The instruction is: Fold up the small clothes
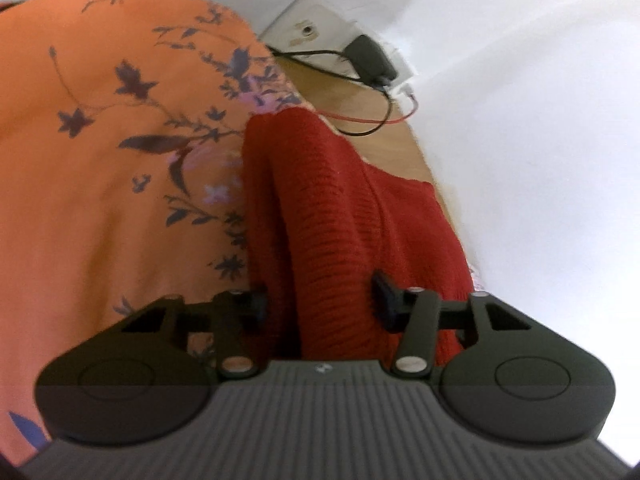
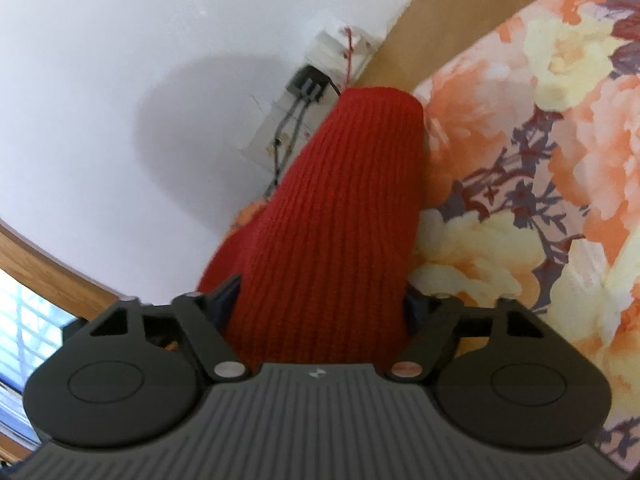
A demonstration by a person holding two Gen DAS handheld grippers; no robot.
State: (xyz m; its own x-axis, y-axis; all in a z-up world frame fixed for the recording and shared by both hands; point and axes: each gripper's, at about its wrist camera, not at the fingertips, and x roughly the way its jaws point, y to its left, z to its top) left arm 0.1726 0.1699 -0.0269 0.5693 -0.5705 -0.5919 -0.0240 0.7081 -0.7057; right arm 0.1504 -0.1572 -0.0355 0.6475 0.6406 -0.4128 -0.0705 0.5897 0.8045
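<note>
**Wall side crowded, bedspread side free**

In the left wrist view, the orange floral bedspread [image 1: 100, 160] spreads wide and bare to the left, leaving free passage there. The red knitted garment [image 1: 320, 220] fills the middle, from between the left gripper's [image 1: 320, 300] fingers outward. Far right, a black charger [image 1: 370, 58] and loose cables [image 1: 376, 118] clutter the wooden strip [image 1: 360, 104] against the white wall [image 1: 540, 140]. In the right wrist view, the wall [image 2: 120, 80] blocks the left.
</note>
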